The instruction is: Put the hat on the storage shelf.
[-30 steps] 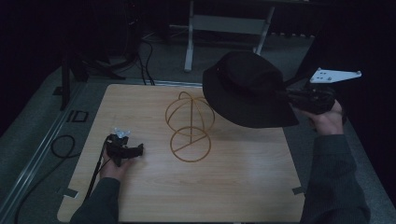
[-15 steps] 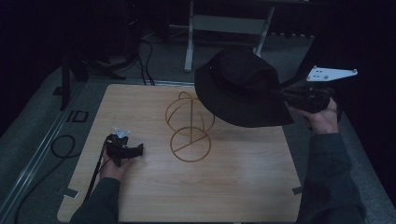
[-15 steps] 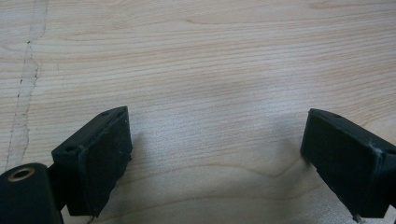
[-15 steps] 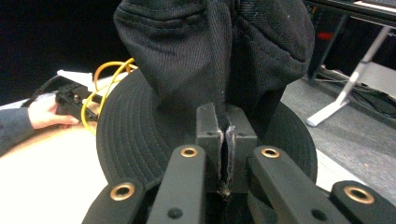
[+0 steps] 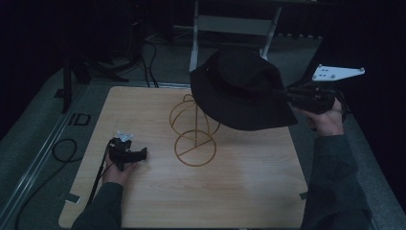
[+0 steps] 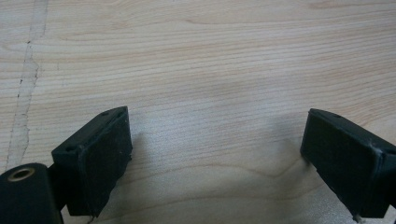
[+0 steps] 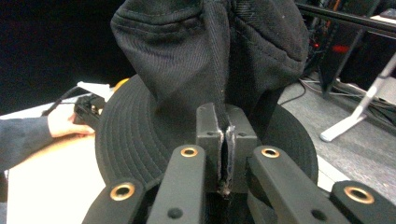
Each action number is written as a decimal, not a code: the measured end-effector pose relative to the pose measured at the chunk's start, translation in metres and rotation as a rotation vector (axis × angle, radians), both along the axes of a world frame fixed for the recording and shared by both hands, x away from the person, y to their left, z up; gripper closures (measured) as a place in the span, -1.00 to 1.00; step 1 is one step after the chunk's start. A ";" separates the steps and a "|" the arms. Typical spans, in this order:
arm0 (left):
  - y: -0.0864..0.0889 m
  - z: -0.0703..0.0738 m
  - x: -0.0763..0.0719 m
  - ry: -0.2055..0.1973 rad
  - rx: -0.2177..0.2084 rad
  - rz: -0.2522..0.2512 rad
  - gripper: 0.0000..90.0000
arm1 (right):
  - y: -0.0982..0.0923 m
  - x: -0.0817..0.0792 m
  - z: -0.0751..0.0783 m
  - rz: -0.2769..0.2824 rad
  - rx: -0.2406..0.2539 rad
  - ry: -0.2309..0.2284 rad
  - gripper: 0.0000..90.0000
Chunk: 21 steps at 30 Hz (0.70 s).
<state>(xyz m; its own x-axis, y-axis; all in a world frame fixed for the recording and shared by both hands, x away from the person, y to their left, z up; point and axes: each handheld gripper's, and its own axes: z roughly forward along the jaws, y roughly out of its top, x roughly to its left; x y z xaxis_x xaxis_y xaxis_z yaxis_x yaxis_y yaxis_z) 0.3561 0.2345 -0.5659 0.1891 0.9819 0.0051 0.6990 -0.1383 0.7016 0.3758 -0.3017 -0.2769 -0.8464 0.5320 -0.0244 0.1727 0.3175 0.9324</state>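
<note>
A black bucket hat [image 5: 239,91] hangs in the air over the right back part of the wooden table [image 5: 249,191]. My right gripper [image 5: 287,96] is shut on its fabric from the right. In the right gripper view the jaws are pressed together on a fold of the hat [image 7: 205,56], right gripper [image 7: 227,135]. A gold wire hat stand [image 5: 194,129] stands mid-table, just left of and below the hat's brim. My left gripper [image 5: 142,154] rests low on the table at the left. Its jaws stand open over bare wood, left gripper [image 6: 215,158].
A white metal frame [image 5: 234,24] stands on the floor behind the table. Black cables [image 5: 62,148] lie on the grey floor at the left. The other hand and its gripper [image 7: 88,109] show past the hat's brim.
The right hand has carried the hat a little to the left, so its brim now overlaps the top of the wire stand. The left gripper has stayed put.
</note>
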 end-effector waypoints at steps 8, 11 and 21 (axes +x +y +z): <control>0.000 0.000 0.000 0.000 0.000 0.000 -0.80 | 0.013 0.001 -0.003 0.029 -0.004 0.006 0.93; 0.000 0.000 0.000 0.000 0.000 0.000 -0.80 | 0.020 0.003 -0.005 0.043 -0.010 0.010 0.93; 0.000 0.000 0.000 0.000 0.000 0.000 -0.80 | 0.043 0.012 -0.012 0.082 -0.009 0.028 0.93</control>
<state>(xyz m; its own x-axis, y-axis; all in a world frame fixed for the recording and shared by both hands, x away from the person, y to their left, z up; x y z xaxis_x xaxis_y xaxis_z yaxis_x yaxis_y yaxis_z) 0.3561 0.2345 -0.5658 0.1891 0.9819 0.0051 0.6990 -0.1382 0.7016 0.3875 -0.2583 -0.2892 -0.8876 0.4606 -0.0043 0.1719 0.3398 0.9246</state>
